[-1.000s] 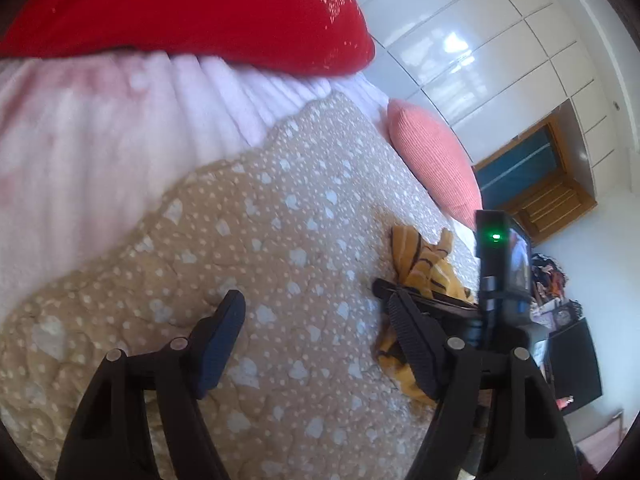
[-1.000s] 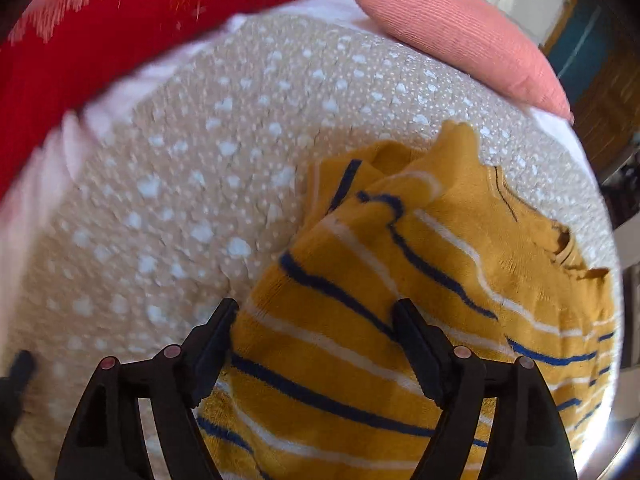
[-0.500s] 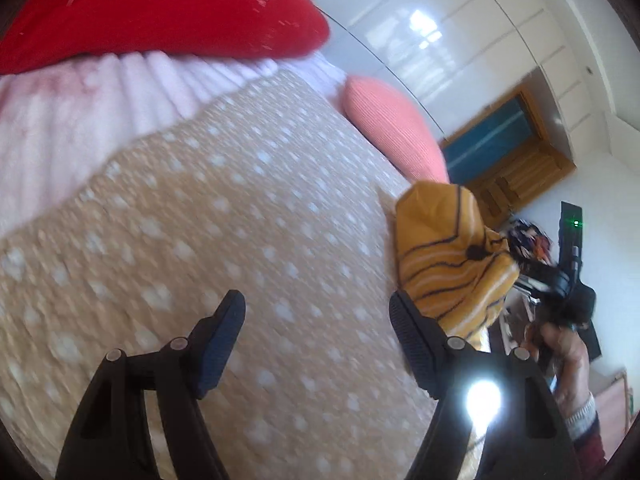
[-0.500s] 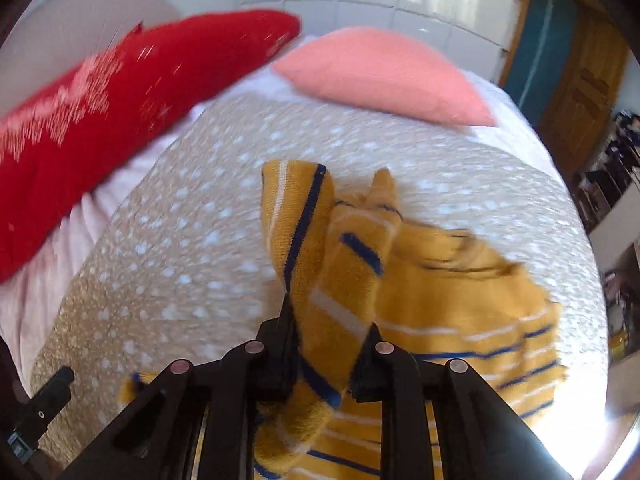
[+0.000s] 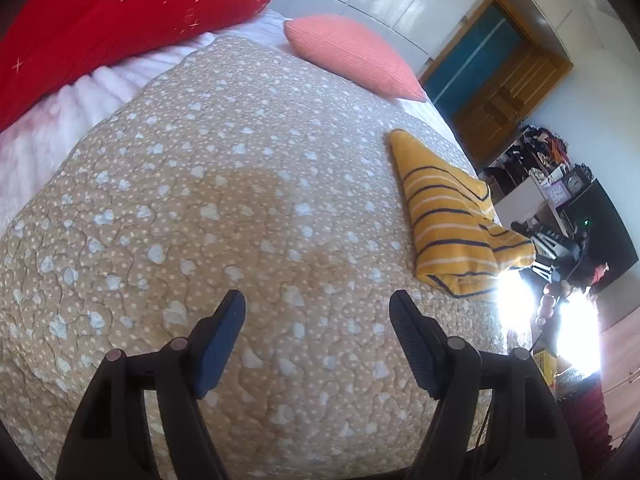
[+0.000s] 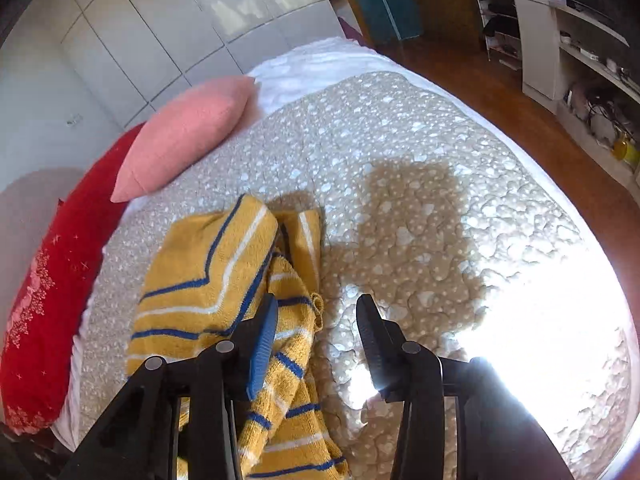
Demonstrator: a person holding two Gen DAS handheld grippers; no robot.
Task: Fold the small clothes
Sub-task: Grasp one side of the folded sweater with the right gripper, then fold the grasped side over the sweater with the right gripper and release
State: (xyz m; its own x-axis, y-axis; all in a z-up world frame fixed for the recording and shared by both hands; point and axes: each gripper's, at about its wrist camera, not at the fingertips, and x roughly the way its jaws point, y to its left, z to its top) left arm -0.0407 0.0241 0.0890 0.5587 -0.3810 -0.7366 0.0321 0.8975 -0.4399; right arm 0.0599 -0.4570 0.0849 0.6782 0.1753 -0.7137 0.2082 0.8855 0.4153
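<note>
Sweater (image 6: 224, 280), yellow with blue stripes, lies bunched on the bed quilt (image 6: 420, 220), partly under the right gripper (image 6: 316, 336), which is open and empty; left gripper (image 5: 316, 340), also open, hovers well apart, sweater to its right

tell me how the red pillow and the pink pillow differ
The red pillow is deep red with a pale sparkly pattern; the pink pillow is plain salmon with a ribbed texture. The red pillow looks clearly bigger and longer than the pink pillow. Both lie at the head of the bed, side by side, beyond the spotted quilt.
</note>
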